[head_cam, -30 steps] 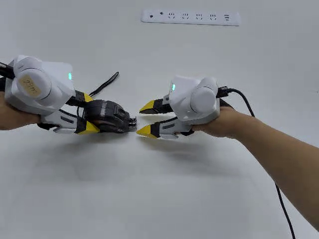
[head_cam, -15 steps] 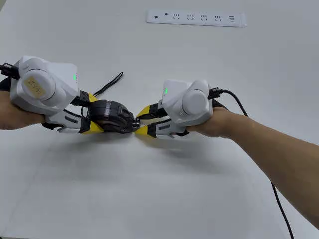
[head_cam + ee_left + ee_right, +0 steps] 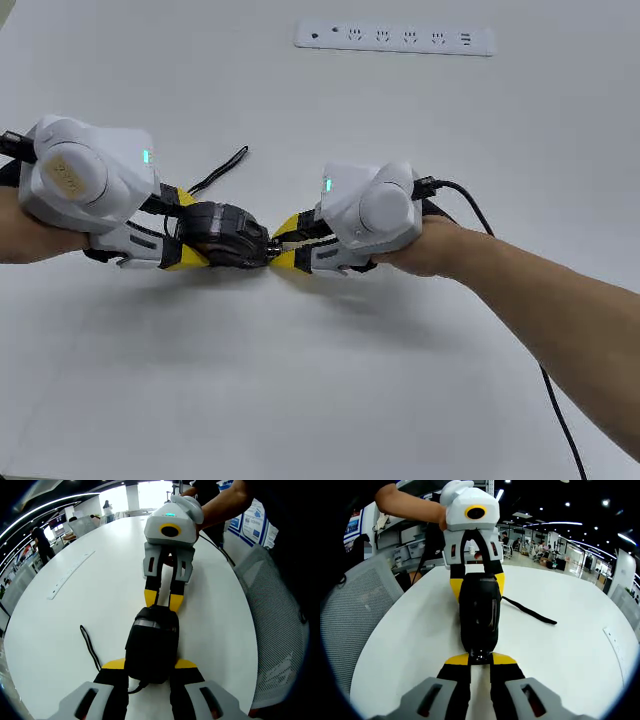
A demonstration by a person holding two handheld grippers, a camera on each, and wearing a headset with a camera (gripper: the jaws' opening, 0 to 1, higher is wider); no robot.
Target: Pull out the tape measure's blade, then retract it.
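Large white table (image 3: 300, 400) with a rounded edge and a plain top. White power strip (image 3: 395, 37) lies flat near the far side. Grey mesh chair (image 3: 272, 630) just beside the table edge. Open office behind: dark ceiling, spot lights (image 3: 606, 502), bright windows, desks, people (image 3: 107, 507) far off, blue-white posters (image 3: 260, 515).
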